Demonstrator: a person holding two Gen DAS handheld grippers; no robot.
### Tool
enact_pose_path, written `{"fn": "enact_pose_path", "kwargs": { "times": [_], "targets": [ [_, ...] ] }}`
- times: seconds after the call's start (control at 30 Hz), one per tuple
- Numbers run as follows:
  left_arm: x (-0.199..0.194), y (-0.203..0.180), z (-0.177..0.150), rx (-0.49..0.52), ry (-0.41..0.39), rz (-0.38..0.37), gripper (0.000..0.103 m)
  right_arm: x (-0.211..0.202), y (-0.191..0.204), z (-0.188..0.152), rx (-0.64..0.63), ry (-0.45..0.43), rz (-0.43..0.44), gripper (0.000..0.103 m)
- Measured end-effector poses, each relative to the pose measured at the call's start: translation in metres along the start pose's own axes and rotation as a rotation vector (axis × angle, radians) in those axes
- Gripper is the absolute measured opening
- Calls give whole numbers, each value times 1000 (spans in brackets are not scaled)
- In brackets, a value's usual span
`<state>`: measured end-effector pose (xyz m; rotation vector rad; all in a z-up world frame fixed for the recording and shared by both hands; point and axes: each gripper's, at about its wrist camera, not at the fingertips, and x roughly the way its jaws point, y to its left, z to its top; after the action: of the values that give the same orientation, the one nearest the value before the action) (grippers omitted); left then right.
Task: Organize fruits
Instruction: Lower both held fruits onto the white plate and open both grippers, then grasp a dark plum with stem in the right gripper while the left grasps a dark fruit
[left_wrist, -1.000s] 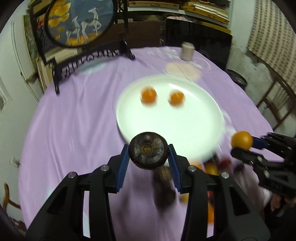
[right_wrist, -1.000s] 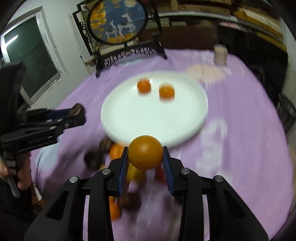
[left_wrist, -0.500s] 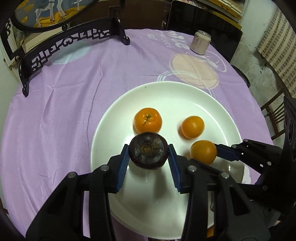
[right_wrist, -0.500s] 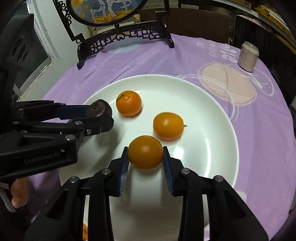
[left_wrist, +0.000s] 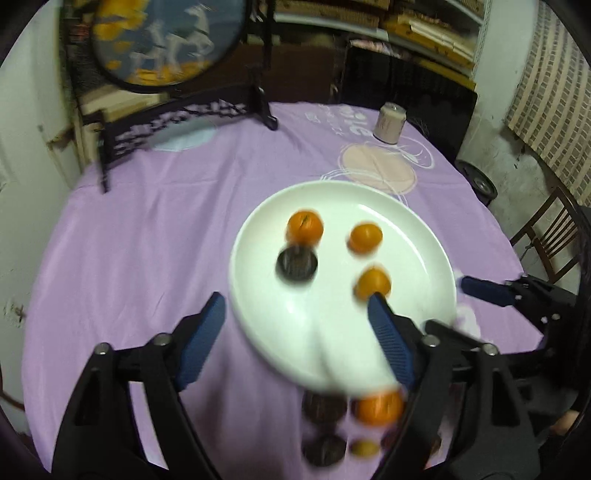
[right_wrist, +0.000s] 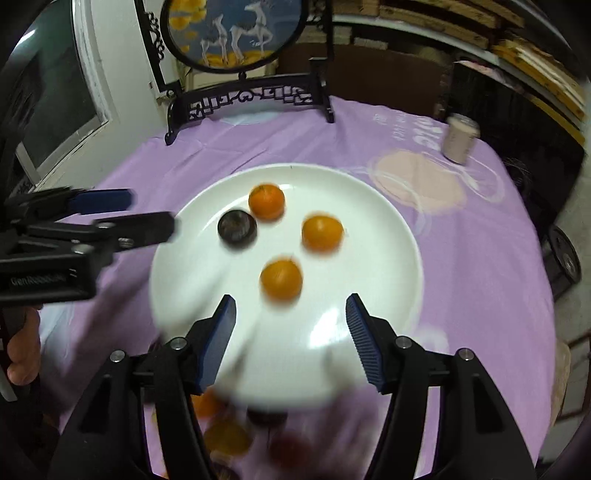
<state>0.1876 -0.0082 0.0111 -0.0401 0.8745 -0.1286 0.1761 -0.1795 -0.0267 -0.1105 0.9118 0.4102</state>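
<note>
Both the left gripper (left_wrist: 295, 332) and right gripper (right_wrist: 291, 339) hover with jaws apart and empty over the plate's (right_wrist: 388, 229) near rim. On it sit three oranges (right_wrist: 281, 279) and a dark fruit (right_wrist: 237, 228); more fruit (left_wrist: 378, 406) lies on the tabletop (left_wrist: 147, 229) beside it. The fruit looks round, light and smooth, likely to roll, so grip gently across its widest part.
</note>
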Motion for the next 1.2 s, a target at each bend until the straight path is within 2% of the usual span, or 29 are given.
{"fn": "enact_pose_path", "kwargs": {
  "times": [0.1,0.17,0.33,0.5,0.63,0.87,1.0,1.03,1.07,1.1,1.2],
  "targets": [
    [-27,3,-50,-16,-42,2,86,-27,8,-47,64,-49,31,65],
    [-35,4,-73,-20,-38,4,86,-36,8,-73,111,-49,26,65],
    [-44,5,-111,9,-12,31,86,-53,3,-96,152,-24,-4,65],
    [-45,7,-127,-5,13,28,86,-65,-1,-110,175,-41,-33,65],
    [-48,4,-135,25,13,44,86,-64,-1,-119,170,-31,-39,65],
    [-47,8,-144,42,29,65,87,-38,-15,-123,175,-13,-108,65],
    [-50,12,-146,40,31,76,87,-20,-24,-122,189,-6,-94,64],
    [-50,12,-146,39,30,79,87,-16,-25,-121,190,-7,-91,57],
    [-50,12,-146,39,31,80,87,-11,-27,-121,193,1,-87,38],
    [-50,12,-146,40,32,81,87,-4,-29,-122,200,20,-78,30],
    [-47,8,-145,45,36,85,87,-11,-30,-123,209,-5,-60,28]
  ]
}}
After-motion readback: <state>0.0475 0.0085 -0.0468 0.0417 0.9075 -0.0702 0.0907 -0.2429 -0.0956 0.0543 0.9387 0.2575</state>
